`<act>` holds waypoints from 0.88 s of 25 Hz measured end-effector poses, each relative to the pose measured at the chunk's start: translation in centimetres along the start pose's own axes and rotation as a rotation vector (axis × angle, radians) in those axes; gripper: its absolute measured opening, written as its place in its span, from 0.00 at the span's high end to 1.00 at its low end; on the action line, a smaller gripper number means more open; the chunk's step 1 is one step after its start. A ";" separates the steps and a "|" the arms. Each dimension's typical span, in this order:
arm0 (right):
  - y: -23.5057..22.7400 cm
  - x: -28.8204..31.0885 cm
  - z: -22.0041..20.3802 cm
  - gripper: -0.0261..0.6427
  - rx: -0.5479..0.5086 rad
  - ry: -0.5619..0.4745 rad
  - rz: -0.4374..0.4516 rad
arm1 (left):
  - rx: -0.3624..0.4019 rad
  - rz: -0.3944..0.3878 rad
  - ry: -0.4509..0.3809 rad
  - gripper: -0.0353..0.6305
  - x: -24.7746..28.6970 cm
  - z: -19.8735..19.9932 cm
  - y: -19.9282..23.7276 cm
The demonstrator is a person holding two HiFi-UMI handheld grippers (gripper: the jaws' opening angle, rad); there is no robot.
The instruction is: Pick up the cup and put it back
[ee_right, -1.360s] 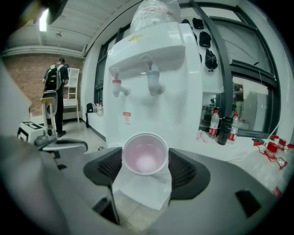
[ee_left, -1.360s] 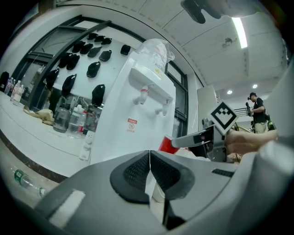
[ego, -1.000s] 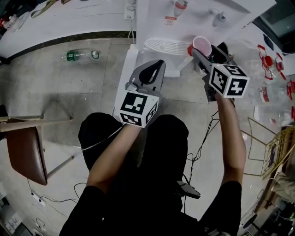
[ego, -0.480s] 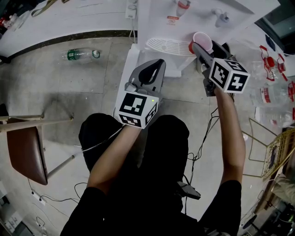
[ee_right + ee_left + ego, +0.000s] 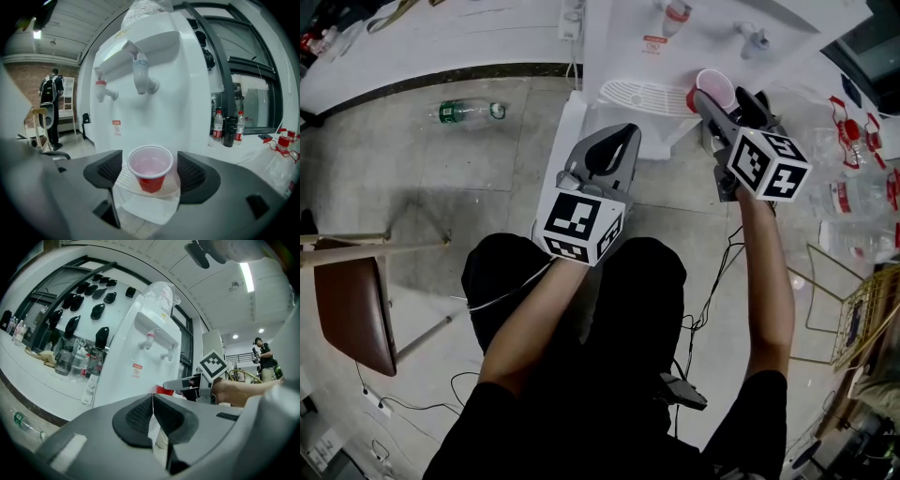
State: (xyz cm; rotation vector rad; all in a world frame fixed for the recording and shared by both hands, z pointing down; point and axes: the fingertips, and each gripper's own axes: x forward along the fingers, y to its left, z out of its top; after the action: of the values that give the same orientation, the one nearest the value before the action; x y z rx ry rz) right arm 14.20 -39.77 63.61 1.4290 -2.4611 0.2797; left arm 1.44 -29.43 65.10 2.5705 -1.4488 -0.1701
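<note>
A red cup with a white inside (image 5: 150,169) stands upright on the white drip tray (image 5: 125,182) of a water dispenser (image 5: 154,93), under its taps. My right gripper (image 5: 149,176) straddles the cup and its jaws are opening, with a small gap showing between each pad and the cup wall. In the head view the cup (image 5: 712,87) sits at the tray's (image 5: 642,94) right end, between the right gripper's (image 5: 727,97) fingers. My left gripper (image 5: 614,152) hangs lower, in front of the dispenser base. It is shut with nothing in it, and its pads (image 5: 140,416) touch.
A plastic bottle (image 5: 467,112) lies on the floor at the left. A brown chair (image 5: 352,309) stands at the lower left. Several bottles (image 5: 853,192) and a wire rack (image 5: 862,300) crowd the right side. A person (image 5: 49,108) stands far off.
The right gripper and the cup have edged slightly toward the dispenser. The left gripper has kept about the same place and stays shut.
</note>
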 end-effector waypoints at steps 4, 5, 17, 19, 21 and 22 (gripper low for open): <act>-0.4 -2.3 0.6 0.46 0.003 -0.079 -0.049 | 0.034 0.004 -0.020 0.93 -0.2 0.9 0.0; -0.5 -3.1 0.4 0.46 0.011 -0.099 -0.064 | 0.028 0.001 -0.022 0.93 -0.3 1.0 0.0; 1.4 -4.1 -13.6 0.90 0.230 0.126 -0.151 | -0.031 0.005 0.027 0.93 -1.1 2.5 -0.9; 2.6 -4.0 -14.5 0.94 0.255 0.184 -0.159 | -0.033 0.019 0.056 0.93 -1.4 3.2 -0.8; 3.9 -4.4 -14.5 0.96 0.273 0.242 -0.160 | -0.046 0.037 0.093 0.93 -1.9 3.9 -0.4; 4.5 -4.8 -14.3 0.97 0.279 0.273 -0.159 | -0.050 0.048 0.107 0.93 -2.2 4.5 -0.3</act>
State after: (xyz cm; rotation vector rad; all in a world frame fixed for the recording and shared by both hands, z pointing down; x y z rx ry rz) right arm 14.62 -29.24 75.37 1.5649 -2.1388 0.7538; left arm -0.32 -27.83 60.66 2.4624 -1.4466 -0.0599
